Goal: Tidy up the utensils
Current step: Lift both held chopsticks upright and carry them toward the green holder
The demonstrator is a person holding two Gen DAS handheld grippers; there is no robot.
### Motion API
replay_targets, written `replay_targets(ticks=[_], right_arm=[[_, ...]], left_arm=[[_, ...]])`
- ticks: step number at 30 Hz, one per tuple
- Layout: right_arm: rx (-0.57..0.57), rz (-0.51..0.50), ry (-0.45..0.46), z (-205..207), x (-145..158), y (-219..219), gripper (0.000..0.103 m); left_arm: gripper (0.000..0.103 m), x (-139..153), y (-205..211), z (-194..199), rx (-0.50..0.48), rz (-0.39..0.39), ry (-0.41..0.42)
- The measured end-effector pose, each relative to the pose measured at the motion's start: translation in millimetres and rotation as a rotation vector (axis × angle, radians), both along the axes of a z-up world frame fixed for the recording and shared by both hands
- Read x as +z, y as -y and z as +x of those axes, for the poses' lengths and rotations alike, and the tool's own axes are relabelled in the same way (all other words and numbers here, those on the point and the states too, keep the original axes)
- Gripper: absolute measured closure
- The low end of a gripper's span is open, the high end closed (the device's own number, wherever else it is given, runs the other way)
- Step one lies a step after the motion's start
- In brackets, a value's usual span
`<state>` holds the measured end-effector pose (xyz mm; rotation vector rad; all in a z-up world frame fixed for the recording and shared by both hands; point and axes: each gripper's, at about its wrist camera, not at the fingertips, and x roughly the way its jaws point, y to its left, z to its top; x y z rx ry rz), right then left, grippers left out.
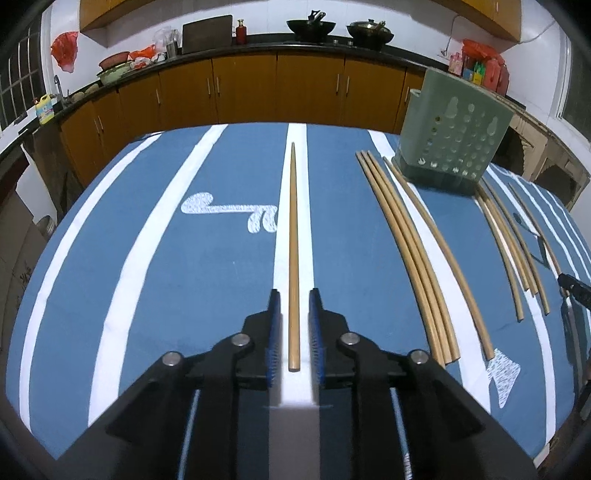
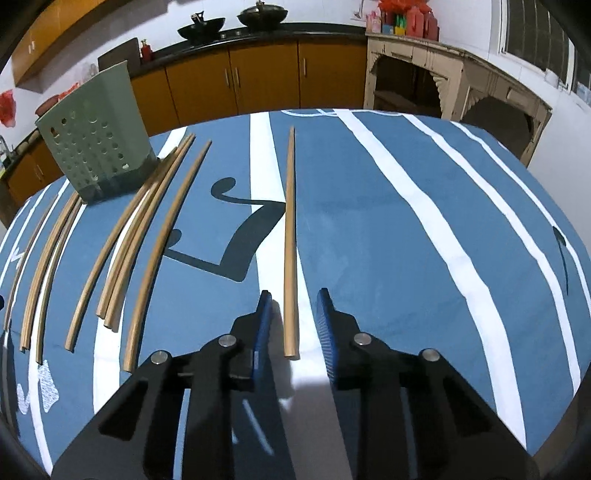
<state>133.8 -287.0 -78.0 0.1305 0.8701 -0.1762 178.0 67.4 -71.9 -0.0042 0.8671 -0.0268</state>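
Nearest your left wrist camera, your left gripper (image 1: 293, 291) points down at the blue-and-white striped tablecloth (image 1: 155, 280). Its blue pads (image 1: 274, 332) stand slightly apart, with a gap on each side of the single chopstick (image 1: 293, 251) that lies between them; neither pad presses on it, so nothing is held. This chopstick lies on a white stripe, its thick end between the jaws and its tip pointing away from you.

To the right lies a close group of four chopsticks (image 1: 406, 251), side by side on the cloth. Beyond their far ends stands the green perforated utensil holder (image 1: 452, 136), upright on the table. More chopsticks (image 1: 506, 251) lie to the right of that holder, near the cloth's edge.

Nearest your right wrist camera, your right gripper (image 2: 293, 291) is likewise a little open. A second single chopstick (image 2: 290, 240) lies between its blue pads (image 2: 327, 332) on the cloth, clear of both, thick end nearest you.

To its left lie loose chopsticks (image 2: 144, 251) fanned across the cloth, and beyond them stands the green holder (image 2: 98, 140).

Farthest off runs a dark countertop (image 1: 258, 40) over brown cabinets (image 1: 243, 88), bearing two black woks (image 1: 312, 27).
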Motion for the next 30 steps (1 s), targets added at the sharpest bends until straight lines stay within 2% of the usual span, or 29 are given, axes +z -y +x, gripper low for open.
replay_targets(ticks=[6, 8, 9, 14, 21, 30], right_arm=[[0.016, 0.003, 0.021, -6.9, -1.0, -4.2, 0.093], [0.023, -0.003, 0.019, -6.3, -0.7, -5.3, 0.095], [0.024, -0.001, 0.019, -6.0, -0.5, -5.0, 0.095], [0.018, 0.024, 0.069, -12.6, 13.1, -1.3, 0.095], [0.018, 0.016, 0.197, -24.7, 53.7, 0.6, 0.095], [0.005, 0.009, 0.358, -34.9, 95.3, 4.8, 0.096]], left_arm=[[0.082, -12.3, 5.3, 0.6, -0.004, 0.028, -0.025], [0.086, -12.1, 6.9, -0.9, -0.013, 0.032, -0.021], [0.095, -11.9, 6.7, -1.5, -0.020, 0.021, -0.020], [0.095, -6.8, 4.1, -4.0, -0.016, 0.011, -0.018], [0.095, 29.8, -1.4, -14.8, -0.013, 0.016, 0.086], [0.095, 87.9, -6.0, -28.5, -0.007, -0.028, 0.268]])
